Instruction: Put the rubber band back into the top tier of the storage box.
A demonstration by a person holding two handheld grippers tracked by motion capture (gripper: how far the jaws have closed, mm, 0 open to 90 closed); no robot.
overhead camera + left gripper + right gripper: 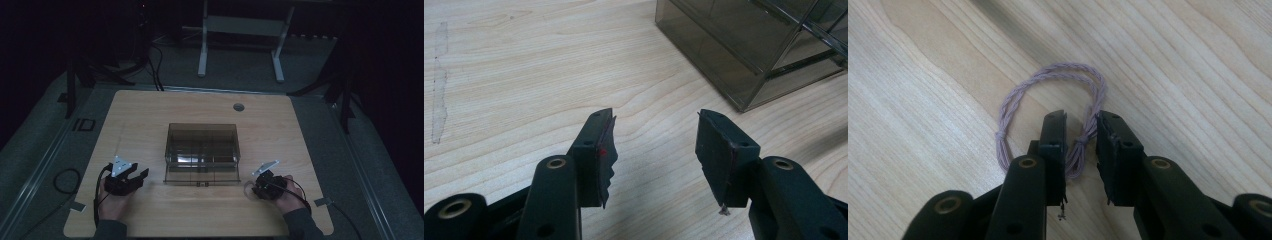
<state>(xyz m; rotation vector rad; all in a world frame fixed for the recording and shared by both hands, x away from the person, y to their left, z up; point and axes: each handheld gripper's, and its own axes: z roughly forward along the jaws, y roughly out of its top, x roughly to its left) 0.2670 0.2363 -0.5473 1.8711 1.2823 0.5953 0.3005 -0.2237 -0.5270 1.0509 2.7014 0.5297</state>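
A loop of purple twisted cord [1048, 82] lies flat on the wooden table [150, 120]. My right gripper [1081, 125] straddles one side of it near a knot; its jaws stand narrowly apart, a small gap showing on either side of the cord. From above, the loop [248, 189] lies just left of the right gripper [264, 187], near the table's front right. My left gripper [655, 130] is open wide over bare wood with nothing between its fingers; it sits at the front left [131, 179].
A smoky clear plastic drawer box [202, 152] stands mid-table between the grippers; its corner [744, 60] is ahead and right of the left gripper. A round cable hole [238, 107] is near the far edge. Table legs [202, 50] stand beyond.
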